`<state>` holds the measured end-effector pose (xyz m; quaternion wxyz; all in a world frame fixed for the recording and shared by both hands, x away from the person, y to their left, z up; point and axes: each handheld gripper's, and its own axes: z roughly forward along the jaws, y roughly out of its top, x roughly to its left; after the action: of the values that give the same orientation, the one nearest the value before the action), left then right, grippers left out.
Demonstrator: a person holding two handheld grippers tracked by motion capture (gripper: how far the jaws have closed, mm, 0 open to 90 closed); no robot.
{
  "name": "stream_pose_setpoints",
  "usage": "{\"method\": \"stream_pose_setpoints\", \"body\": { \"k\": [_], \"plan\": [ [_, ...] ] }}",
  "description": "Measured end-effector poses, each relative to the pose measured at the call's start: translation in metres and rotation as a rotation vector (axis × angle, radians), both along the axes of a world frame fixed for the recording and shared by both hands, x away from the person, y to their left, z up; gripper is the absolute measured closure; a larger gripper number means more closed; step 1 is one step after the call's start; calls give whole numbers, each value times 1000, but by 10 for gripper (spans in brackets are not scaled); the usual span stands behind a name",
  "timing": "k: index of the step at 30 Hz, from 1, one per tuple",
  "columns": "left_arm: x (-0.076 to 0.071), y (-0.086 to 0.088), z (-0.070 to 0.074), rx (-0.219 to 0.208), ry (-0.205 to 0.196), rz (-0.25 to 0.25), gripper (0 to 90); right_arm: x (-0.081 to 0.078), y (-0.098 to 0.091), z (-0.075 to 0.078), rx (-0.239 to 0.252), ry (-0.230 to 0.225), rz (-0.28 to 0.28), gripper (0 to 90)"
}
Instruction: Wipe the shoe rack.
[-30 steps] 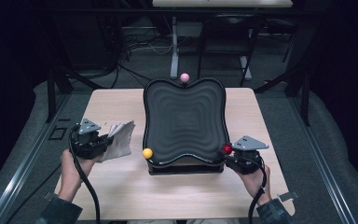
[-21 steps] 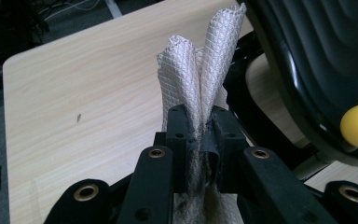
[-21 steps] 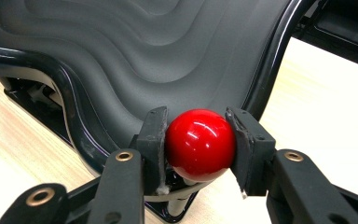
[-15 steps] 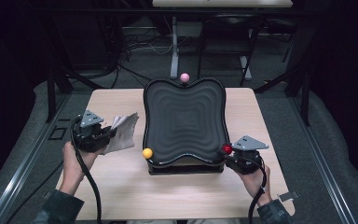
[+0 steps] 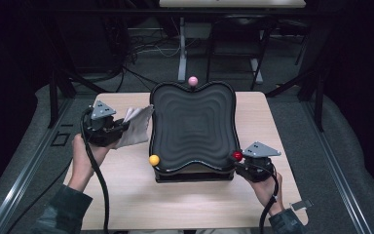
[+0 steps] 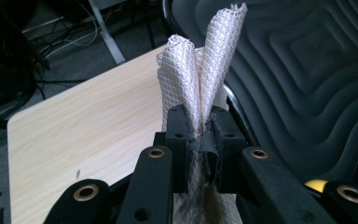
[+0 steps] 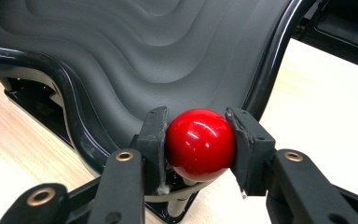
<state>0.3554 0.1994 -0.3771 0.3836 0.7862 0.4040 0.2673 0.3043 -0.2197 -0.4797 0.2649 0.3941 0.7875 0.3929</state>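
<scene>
A black tray [image 5: 193, 122] with a rippled surface stands tilted on a base in the middle of the wooden table [image 5: 126, 190]. It carries a pink knob [image 5: 193, 80] at the far edge, a yellow knob [image 5: 154, 160] at the near left corner and a red knob [image 5: 237, 155] at the near right corner. My right gripper [image 5: 239, 161] is shut on the red knob [image 7: 200, 143], one pad on each side. My left gripper [image 5: 122, 127] is shut on a folded white mesh cloth [image 5: 136, 126], held up beside the tray's left rim [image 6: 235, 105]; the cloth [image 6: 200, 70] sticks out past the pads.
Dark floor, cables and table legs [image 5: 182, 53] lie beyond the table's far edge. A black cable [image 5: 97, 180] trails from the left gripper over the bare wood. Bare tabletop [image 6: 84, 126] lies left of the cloth.
My left gripper has risen and moved away from me along the tray's left side, carrying the cloth off the table. The right gripper has stayed on the red knob.
</scene>
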Motion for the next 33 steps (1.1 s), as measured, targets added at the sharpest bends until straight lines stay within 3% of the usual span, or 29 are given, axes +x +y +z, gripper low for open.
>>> {"method": "stream_pose_setpoints", "body": {
  "k": [5, 11, 26, 33],
  "plan": [
    [8, -7, 7, -29, -2, -8, 797, 0, 0, 0, -2, 0, 2, 601],
    [22, -22, 15, -27, -7, -22, 797, 0, 0, 0, -2, -2, 2, 601],
    [65, -67, 26, 44, -23, -32, 797, 0, 0, -1, 5, -12, 5, 602],
    [89, -83, 23, 41, -21, -18, 795, 0, 0, -1, -8, -16, -3, 603]
  ]
}}
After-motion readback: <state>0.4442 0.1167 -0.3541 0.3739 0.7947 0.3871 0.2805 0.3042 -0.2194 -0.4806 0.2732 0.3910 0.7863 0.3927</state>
